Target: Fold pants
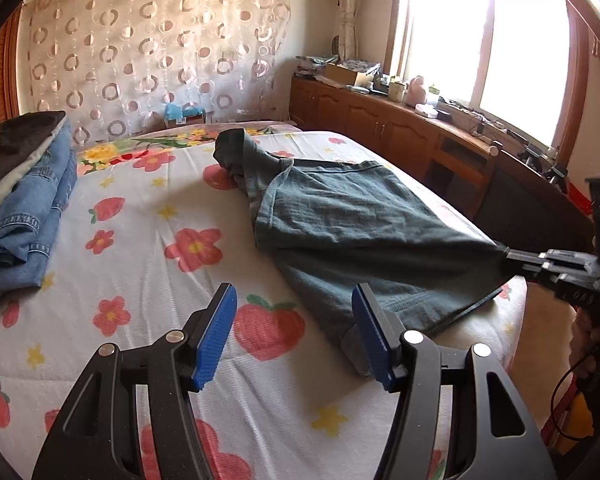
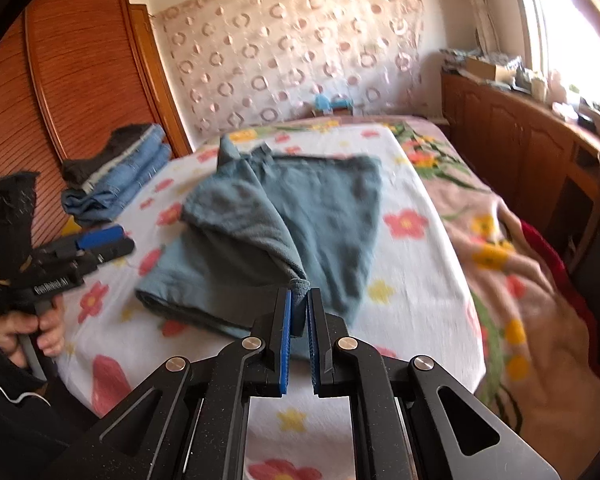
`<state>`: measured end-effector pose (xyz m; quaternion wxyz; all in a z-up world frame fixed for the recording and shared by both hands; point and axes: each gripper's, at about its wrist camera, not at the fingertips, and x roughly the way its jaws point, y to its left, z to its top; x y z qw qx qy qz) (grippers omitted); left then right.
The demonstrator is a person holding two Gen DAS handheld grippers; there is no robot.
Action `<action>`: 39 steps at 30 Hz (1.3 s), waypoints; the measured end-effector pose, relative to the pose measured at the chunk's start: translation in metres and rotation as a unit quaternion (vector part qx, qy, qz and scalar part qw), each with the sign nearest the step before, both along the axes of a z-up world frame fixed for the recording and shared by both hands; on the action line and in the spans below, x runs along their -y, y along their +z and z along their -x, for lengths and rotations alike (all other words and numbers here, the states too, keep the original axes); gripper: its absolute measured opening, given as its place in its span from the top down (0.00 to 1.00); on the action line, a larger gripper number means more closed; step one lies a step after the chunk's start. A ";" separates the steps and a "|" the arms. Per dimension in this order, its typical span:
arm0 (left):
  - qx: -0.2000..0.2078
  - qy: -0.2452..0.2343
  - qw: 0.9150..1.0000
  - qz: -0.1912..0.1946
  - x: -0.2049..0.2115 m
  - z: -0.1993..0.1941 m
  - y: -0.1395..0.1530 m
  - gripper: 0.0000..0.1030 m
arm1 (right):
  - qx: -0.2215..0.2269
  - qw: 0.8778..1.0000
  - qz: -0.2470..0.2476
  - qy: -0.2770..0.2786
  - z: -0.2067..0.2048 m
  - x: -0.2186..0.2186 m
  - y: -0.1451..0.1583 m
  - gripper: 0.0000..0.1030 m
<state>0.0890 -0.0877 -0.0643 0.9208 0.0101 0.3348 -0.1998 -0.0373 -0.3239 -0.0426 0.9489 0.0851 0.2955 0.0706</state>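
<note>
right gripper (image 2: 299, 300) fingers pinch the pants (image 2: 332, 208) hem; left gripper (image 1: 294, 300) gapes beside.

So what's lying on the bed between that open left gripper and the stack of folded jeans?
Only bare flowered sheet. The left wrist view shows nothing lying between the open left gripper and the folded jeans stack; the grey-green pants lie off to the other side.

Pants (image 1: 340, 220) on bed (image 1: 148, 248) mid; folded stack (image 1: 24, 208) at left edge.

1 teal pants (image 2: 300, 208), 2 grippers, 1 folded stack (image 1: 24, 200).
</note>
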 end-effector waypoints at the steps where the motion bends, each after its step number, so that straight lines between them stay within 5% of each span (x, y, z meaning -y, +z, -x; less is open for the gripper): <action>1: 0.000 -0.001 1.000 -0.001 0.001 -0.001 0.000 0.41 | -0.007 1.000 0.002 0.001 -0.001 0.000 -0.003 0.93; 16: -0.009 -0.008 1.000 -0.015 0.011 0.000 -0.005 0.41 | -0.026 1.000 0.004 -0.011 -0.005 0.009 -0.011 0.93; 27: 0.010 0.013 1.000 -0.017 -0.009 -0.004 0.016 0.41 | 0.000 0.999 0.028 -0.028 -0.004 0.008 0.002 0.73; 29: 0.014 0.019 1.000 -0.019 -0.013 -0.006 0.021 0.41 | 0.005 0.999 0.031 -0.027 -0.010 0.006 0.006 0.60; 39: 0.036 0.040 0.998 -0.021 -0.031 -0.012 0.039 0.41 | 0.029 0.998 0.043 0.031 -0.059 -0.026 0.017 0.59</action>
